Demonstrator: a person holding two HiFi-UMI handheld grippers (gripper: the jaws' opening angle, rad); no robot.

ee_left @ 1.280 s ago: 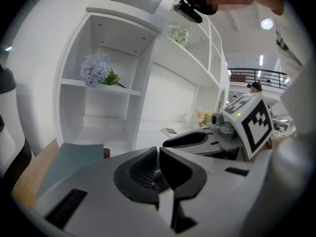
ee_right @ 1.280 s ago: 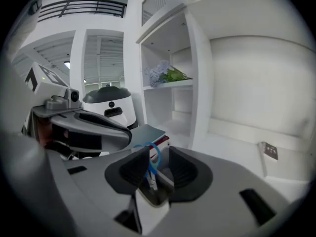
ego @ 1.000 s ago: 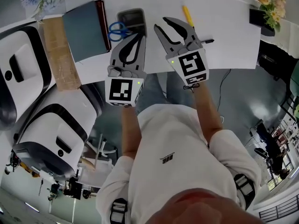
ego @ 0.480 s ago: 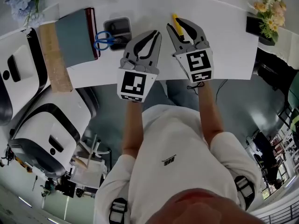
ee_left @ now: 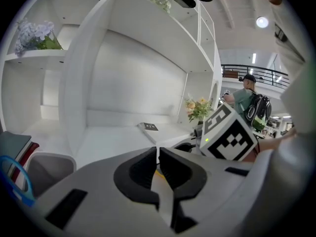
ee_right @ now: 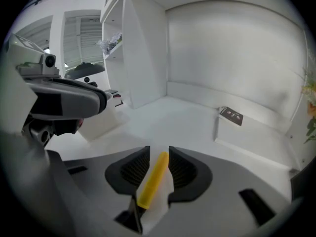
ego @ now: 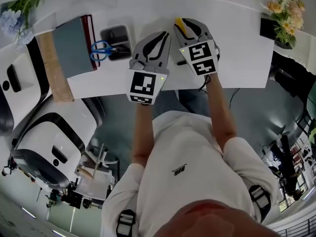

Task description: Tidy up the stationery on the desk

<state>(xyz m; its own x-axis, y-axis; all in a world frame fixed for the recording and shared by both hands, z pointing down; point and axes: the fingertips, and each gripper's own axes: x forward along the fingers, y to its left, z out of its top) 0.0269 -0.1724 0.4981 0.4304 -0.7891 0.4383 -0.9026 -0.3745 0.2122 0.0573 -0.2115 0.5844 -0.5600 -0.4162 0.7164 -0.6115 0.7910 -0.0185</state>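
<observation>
Yellow pen (ee_right: 153, 179) lies on white counter (ego: 237, 48) btwn jaws of right hand-held gripper (ee_right: 159, 155), which straddles it w/ jaws apart, not clamped. Left hand-held gripper (ee_left: 158, 154) clenched, empty, just beside. Blue scissors (ego: 101, 48) rest on grey tray (ego: 118, 31).

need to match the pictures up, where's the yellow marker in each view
Head view: yellow marker top centre, between the right tool's jaws.
Left gripper view: just a yellow sliver low through the jaw gap, probably it.
Right gripper view: marker low centre, between the jaws.
Shared landmark: the flowers at the desk's right.
</observation>
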